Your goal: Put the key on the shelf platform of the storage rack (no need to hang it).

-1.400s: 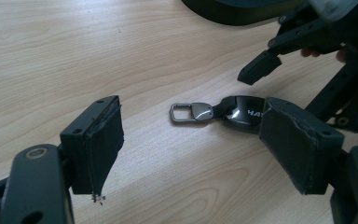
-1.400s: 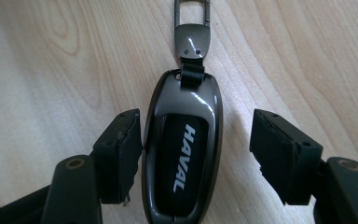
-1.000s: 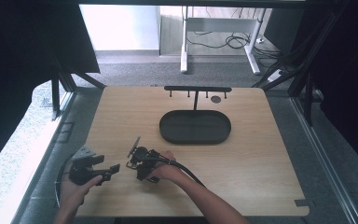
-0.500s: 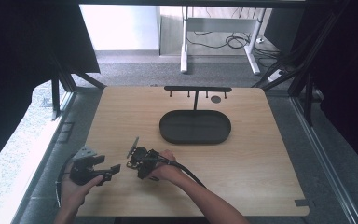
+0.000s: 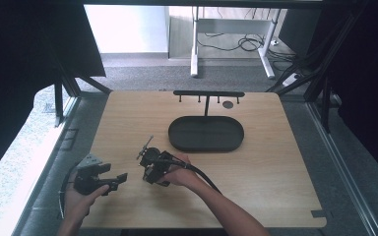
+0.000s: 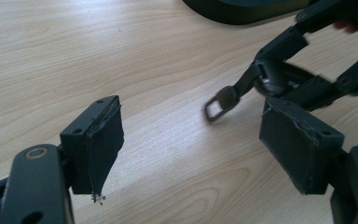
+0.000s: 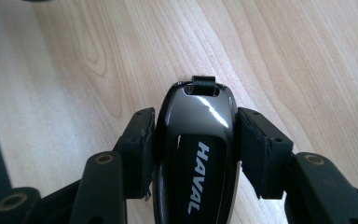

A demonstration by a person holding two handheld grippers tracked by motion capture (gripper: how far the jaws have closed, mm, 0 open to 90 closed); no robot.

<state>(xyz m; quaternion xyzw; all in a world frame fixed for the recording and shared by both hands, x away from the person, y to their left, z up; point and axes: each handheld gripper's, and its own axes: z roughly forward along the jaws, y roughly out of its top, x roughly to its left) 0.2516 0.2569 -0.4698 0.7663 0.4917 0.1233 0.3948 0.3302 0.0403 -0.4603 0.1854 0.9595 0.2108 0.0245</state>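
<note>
The right tool (image 7: 193,135) is clamping a glossy black HAVAL car key fob (image 7: 195,154) just above the wooden desk (image 5: 275,162), presenting its strap loop (image 6: 220,103) toward the wide-open, empty left tool (image 6: 205,140), probably for a handover.

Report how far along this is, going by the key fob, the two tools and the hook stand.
Done: the right tool is shut on the HAVAL key fob, just above the wooden table. In hand: the left tool is open, with the fob's strap loop hanging ahead of it. Left, probably: the hook stand and its oval tray hold no fob yet.
</note>
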